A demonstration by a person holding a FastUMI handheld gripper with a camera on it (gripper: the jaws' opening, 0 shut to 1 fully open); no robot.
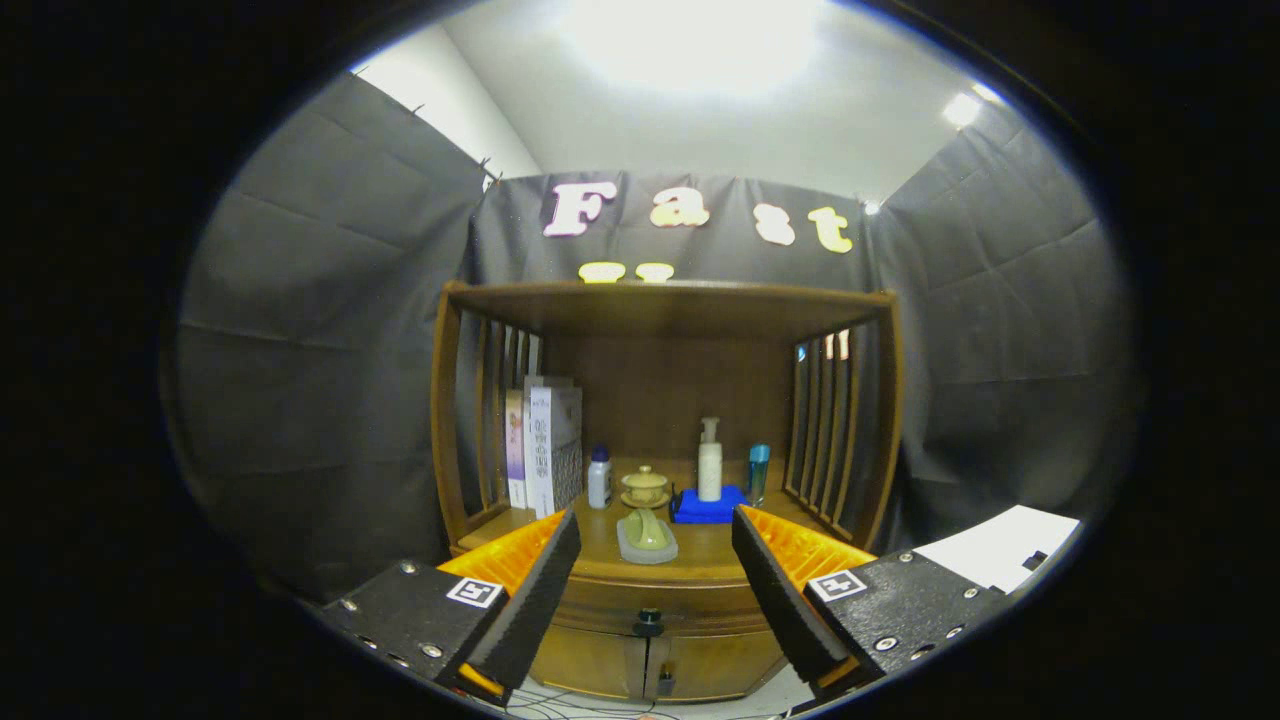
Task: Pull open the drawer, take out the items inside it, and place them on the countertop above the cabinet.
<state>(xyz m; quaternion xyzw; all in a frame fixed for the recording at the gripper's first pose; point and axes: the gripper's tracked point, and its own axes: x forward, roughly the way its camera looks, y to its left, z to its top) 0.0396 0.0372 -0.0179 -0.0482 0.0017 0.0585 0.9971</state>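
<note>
currently gripper [655, 570] spread, holding nothing, well back from the shut drawer [655, 603]; small knob [648, 622] risks slipping out, and counter [700, 548] is already crowded.

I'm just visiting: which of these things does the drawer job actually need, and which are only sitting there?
For the job:
gripper, fingers open, apart
drawer, shut, between the fingers
drawer knob
countertop

Just sitting on the countertop:
boxes
small white bottle
lidded cup
pump bottle on blue block
blue tube
grey dish
</note>
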